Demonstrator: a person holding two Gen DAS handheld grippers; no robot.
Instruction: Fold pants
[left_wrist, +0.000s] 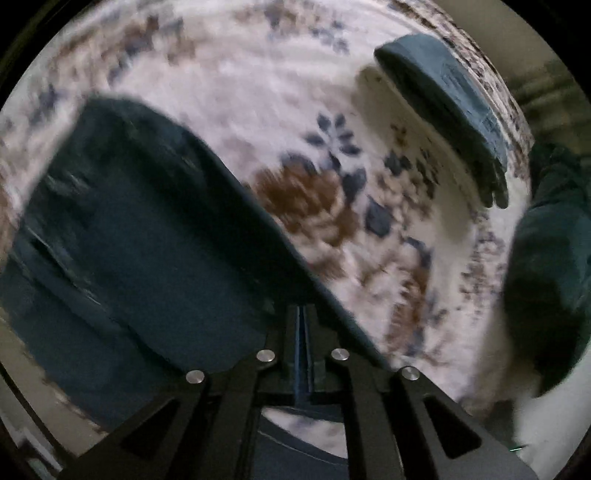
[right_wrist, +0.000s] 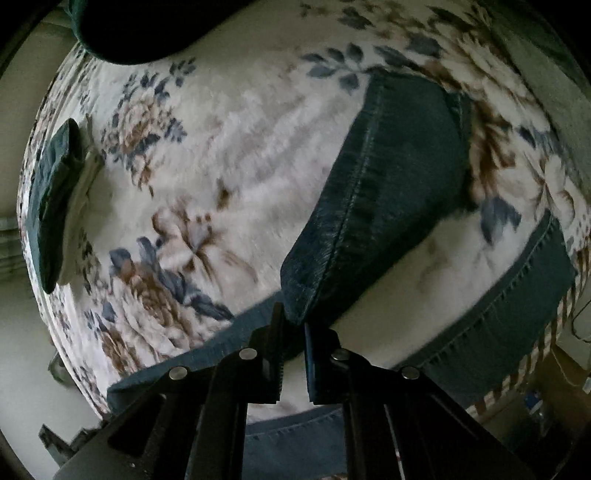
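Right wrist: floral blanket (right_wrist: 229, 147) under jeans (right_wrist: 399, 177).

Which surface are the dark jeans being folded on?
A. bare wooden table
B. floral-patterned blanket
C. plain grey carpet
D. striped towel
B: the jeans lie on a pale blanket printed with blue and brown flowers, seen in both wrist views.

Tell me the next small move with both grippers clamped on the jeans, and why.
Probably carry both grippers forward together and lay the lifted fold down. The left gripper and right gripper each pinch denim of the jeans, which hang raised above the floral blanket, not yet flat.
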